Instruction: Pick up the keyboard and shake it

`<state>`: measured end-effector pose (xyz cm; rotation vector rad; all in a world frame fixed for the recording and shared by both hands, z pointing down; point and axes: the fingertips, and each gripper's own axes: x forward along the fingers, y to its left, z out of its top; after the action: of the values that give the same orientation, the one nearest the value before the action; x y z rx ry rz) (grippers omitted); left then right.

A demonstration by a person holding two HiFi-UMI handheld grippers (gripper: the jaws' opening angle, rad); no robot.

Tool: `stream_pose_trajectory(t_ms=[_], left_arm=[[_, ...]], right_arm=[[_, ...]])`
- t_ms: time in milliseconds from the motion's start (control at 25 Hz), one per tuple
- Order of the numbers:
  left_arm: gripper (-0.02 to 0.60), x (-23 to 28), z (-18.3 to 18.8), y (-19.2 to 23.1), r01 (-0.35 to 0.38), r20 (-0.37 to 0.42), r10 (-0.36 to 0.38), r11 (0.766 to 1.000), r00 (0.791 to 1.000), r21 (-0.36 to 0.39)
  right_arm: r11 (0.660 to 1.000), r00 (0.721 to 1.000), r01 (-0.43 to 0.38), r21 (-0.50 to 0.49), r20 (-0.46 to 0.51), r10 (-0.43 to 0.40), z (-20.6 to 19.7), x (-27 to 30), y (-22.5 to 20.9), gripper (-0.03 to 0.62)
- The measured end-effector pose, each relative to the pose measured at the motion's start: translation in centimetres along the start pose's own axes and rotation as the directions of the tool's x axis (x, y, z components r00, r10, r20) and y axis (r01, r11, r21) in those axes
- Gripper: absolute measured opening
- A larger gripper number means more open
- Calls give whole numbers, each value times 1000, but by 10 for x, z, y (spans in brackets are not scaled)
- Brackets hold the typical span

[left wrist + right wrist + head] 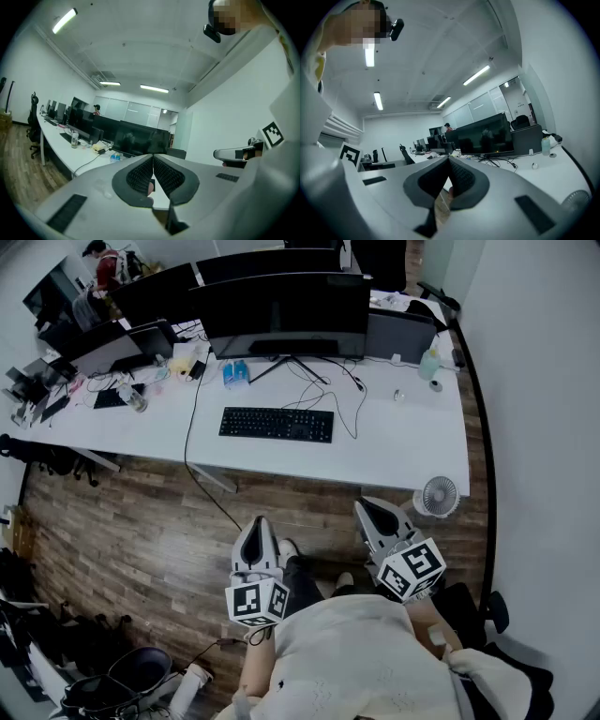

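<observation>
Keyboard [277,424], black and full-length, is seen lying flat on the white table [394,451], set roughly parallel to the front edge and a little back from it, directly in front of a wide dark monitor [286,315]. It is touched by neither gripper. A thin black cable [349,413] is looped across the table just beside the keyboard's right end, and a second cable [192,427] is run past its left end and over the front edge to the wooden floor [141,540]. Two small blue bottles [235,372] are stood behind the keyboard's left end, near the monitor's foot. A small white fan [437,496] is seen by the table's front right corner.

Both grippers are held well apart from the table, close against the person's body, with the floor between them and the front edge. The left gripper [255,526] is pointed toward the table, its marker cube [255,601] at the rear; in the left gripper view its fingers [138,176] are shown pressed together, with nothing held. The right gripper [375,512] is held alongside it, its marker cube [412,568] tilted; in the right gripper view its fingers [464,178] are likewise shown closed against each other and empty.
</observation>
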<state>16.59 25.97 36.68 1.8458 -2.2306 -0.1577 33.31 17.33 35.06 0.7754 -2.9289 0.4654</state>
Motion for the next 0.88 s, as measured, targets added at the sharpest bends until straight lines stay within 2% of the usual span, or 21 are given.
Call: stream_pose_trajectory(t_ms=[200,480,640,880], left_arm=[[15,-37,-10,-13,9,-6,-9,999,1000,38],[15,-95,-24,-9,11,-7,-11,999,1000,52],[15,-123,-27,1,24,-8,-23,997,1000,73],[15,-162,-27,30,14,0,-14,999,1000,47]], right_arm=[[999,999,36,21,41,-36,-7,-34,9,1],[999,998,47,-7,29,-47,-28,-73,50,2],[998,997,69,-15,43,-68,-32,-79,72,2],[999,998,44,-31,41,-43,-47,-82,127,2]])
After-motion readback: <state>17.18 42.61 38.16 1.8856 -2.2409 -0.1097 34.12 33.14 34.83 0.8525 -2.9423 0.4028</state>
